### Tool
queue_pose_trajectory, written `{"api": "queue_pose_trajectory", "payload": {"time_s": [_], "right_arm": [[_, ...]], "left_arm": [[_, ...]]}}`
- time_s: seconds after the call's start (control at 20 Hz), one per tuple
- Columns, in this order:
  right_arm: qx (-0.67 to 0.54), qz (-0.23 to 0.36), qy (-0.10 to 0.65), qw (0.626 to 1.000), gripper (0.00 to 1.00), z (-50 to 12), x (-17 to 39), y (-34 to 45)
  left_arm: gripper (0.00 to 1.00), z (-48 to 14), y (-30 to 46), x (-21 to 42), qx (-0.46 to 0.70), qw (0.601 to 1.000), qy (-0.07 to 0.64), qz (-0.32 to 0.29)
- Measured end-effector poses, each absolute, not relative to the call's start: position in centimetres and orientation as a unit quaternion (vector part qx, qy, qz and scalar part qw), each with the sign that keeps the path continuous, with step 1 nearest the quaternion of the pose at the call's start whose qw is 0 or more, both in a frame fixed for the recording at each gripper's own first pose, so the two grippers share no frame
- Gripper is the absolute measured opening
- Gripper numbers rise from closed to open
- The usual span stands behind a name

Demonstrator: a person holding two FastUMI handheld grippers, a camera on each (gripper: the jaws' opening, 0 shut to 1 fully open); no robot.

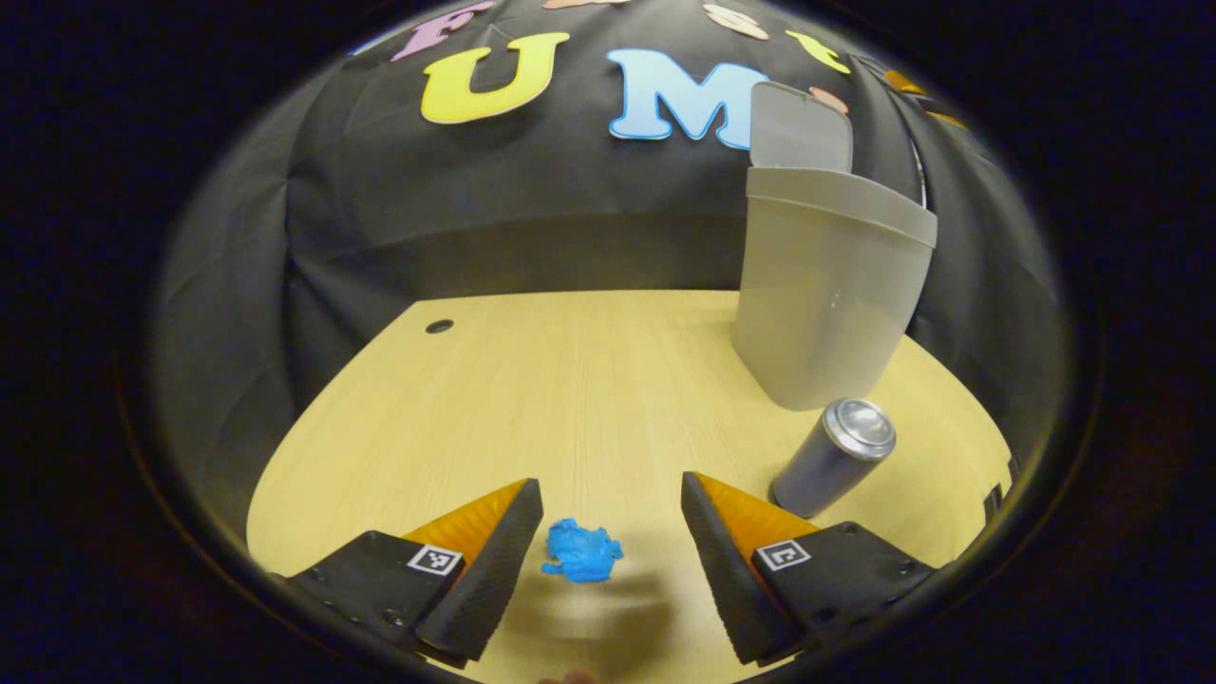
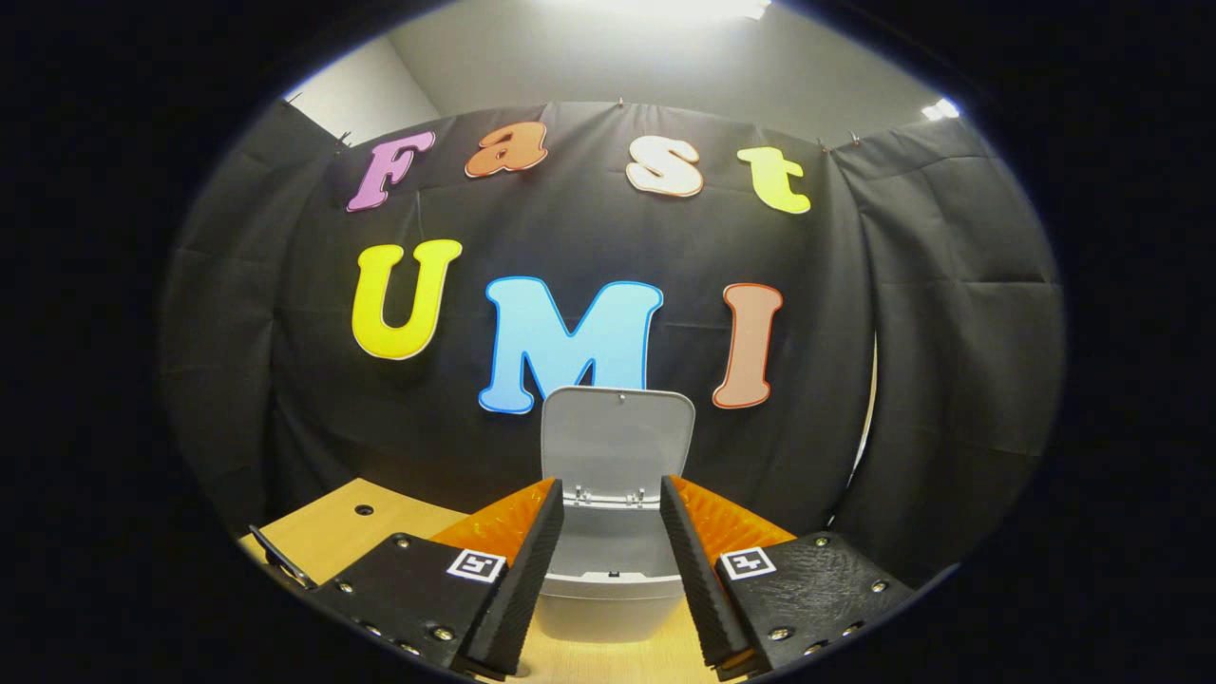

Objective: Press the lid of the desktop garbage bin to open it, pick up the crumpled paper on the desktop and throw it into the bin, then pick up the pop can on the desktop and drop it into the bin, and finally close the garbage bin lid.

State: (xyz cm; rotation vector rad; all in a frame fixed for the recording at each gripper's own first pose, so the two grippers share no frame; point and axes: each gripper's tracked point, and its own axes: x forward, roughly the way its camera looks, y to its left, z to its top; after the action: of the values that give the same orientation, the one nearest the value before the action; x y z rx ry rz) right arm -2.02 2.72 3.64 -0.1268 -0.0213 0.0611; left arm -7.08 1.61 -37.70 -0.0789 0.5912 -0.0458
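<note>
A grey desktop bin stands at the far right of the wooden desk with its lid raised upright. A silver pop can stands just in front of it. A blue crumpled paper lies on the desk between the fingers of my left gripper, which is open and hovers low over it. In the right gripper view the same bin sits straight ahead with its lid up. My right gripper is open and holds nothing, just short of the bin.
The light wooden desk stretches back to the black cloth wall and has a small dark hole at its far left corner. The desk's front right edge lies close to the can.
</note>
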Motion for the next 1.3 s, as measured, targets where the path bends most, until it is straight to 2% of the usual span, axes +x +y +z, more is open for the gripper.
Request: {"api": "queue_pose_trajectory", "payload": {"time_s": [0.5,0.85,1.1,1.2,1.25,1.3], "right_arm": [[-0.084,0.006,0.014,0.996,0.67,2.7,-2.9,0.8],[-0.093,0.003,0.028,0.995,0.67,1.8,-3.1,0.5],[-0.091,0.004,0.035,0.995,0.67,1.4,-3.0,0.5],[-0.09,0.004,0.037,0.995,0.67,1.1,-3.0,0.5],[-0.09,0.004,0.038,0.995,0.67,1.0,-3.0,0.5],[-0.089,0.004,0.039,0.995,0.67,1.0,-2.9,0.4]], "left_arm": [[0.97,-44.3,2.5,-7.5,-0.065,0.936,0.346,0.004],[0.97,-45.6,3.0,-7.5,-0.058,0.931,0.359,0.003],[0.43,-45.5,3.2,-7.5,-0.051,0.93,0.365,0.005],[0.39,-45.5,3.2,-7.4,-0.048,0.93,0.364,0.005],[0.43,-45.3,3.2,-7.3,-0.046,0.931,0.363,0.005],[0.41,-45.0,3.2,-7.2,-0.048,0.931,0.361,0.004]]}}
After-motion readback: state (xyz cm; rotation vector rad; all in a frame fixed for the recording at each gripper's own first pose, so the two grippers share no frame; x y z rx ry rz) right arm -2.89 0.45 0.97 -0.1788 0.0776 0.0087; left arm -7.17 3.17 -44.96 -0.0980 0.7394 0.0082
